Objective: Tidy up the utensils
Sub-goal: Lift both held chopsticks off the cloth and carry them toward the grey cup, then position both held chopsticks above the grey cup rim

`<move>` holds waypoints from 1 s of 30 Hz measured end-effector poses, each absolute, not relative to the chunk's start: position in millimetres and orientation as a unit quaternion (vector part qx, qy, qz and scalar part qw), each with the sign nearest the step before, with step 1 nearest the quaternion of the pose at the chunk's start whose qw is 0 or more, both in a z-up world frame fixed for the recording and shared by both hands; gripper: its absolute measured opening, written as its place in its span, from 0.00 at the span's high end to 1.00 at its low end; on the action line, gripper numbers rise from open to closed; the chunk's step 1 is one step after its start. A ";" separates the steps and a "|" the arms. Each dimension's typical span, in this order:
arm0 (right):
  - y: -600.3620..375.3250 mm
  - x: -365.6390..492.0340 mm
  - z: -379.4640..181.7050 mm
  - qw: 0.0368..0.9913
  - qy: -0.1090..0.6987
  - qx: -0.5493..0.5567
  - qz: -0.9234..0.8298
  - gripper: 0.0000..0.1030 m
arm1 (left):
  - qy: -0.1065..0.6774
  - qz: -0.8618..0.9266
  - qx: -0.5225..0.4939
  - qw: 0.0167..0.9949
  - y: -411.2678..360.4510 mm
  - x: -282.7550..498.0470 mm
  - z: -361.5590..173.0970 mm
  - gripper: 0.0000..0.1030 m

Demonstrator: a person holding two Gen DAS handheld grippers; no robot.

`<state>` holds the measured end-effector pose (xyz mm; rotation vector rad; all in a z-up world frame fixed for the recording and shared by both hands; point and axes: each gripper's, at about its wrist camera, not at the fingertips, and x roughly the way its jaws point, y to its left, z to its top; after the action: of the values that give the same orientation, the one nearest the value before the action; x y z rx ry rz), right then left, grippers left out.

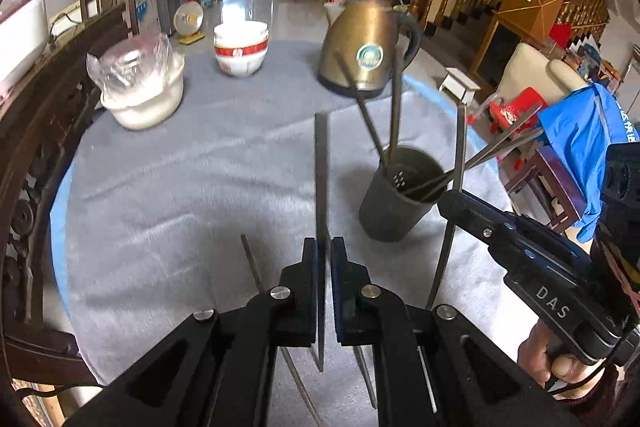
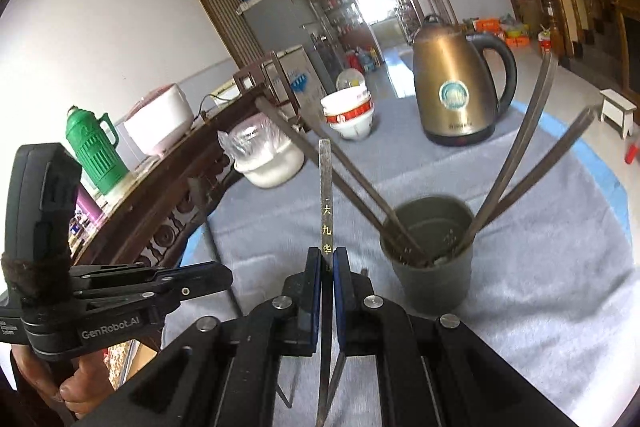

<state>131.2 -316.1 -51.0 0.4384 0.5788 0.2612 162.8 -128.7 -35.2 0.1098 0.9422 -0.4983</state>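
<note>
Nearest the left wrist camera, the black left gripper [image 1: 324, 247] has its blue-padded fingers [image 1: 311, 259] closed on a slim dark metal chopstick [image 1: 321, 163], which stands up past them above the bench. In the right wrist view, the black right gripper [image 2: 327, 259] likewise pinches a second dark chopstick [image 2: 326, 195] printed with small gold Chinese characters; three can be made out, but the rest is too small to read.

Just beyond both sits a dark grey plastic utensil cup [image 1: 394, 203] on the grey cloth covering the bench [image 1: 180, 187]. Several chopsticks [image 1: 394, 99] already lean inside it, fanned to both sides. At least two more thin sticks [image 1: 250, 263] show low beside and beneath the fingers. So the sorting looks partly done: some are stowed, two are in hand, and a few likely remain.

Farther back stand a bronze electric kettle [image 1: 366, 47] with a round green label, stacked white bowls with a red band [image 1: 240, 47], and a white pot covered in plastic wrap [image 1: 140, 83]. One gripper body reads "DAS", the other "GenRobot.AI".
</note>
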 end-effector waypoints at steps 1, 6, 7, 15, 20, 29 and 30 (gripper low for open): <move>-317.3 131.2 -48.3 0.928 0.279 0.213 0.127 0.93 | 0.446 -0.239 0.052 0.861 -129.5 162.6 -31.9 0.94; -324.7 131.1 -34.6 0.934 0.264 0.210 0.120 0.94 | 0.429 -0.246 0.056 0.867 -134.2 163.0 -11.9 0.94; -326.7 131.5 -31.5 0.935 0.261 0.208 0.119 0.94 | 0.426 -0.247 0.056 0.868 -134.9 163.4 -8.5 0.94; -346.0 131.5 -8.6 0.942 0.235 0.215 0.105 0.94 | 0.409 -0.253 0.050 0.876 -133.4 178.9 13.6 0.93; -356.6 123.5 -23.0 0.935 0.243 0.239 0.102 0.94 | 0.474 -0.245 0.026 0.846 -118.9 209.3 -23.8 0.94; -363.6 107.6 -54.6 0.918 0.267 0.276 0.102 0.94 | 0.563 -0.237 0.042 0.790 -119.3 223.4 -112.1 0.88; -363.6 106.4 -57.6 0.916 0.270 0.278 0.102 0.94 | 0.567 -0.238 0.046 0.787 -121.1 225.5 -118.7 0.85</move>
<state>106.4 -363.6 -57.6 0.5715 0.5560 0.2100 225.5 -121.1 -118.7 0.0985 1.2217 -0.5123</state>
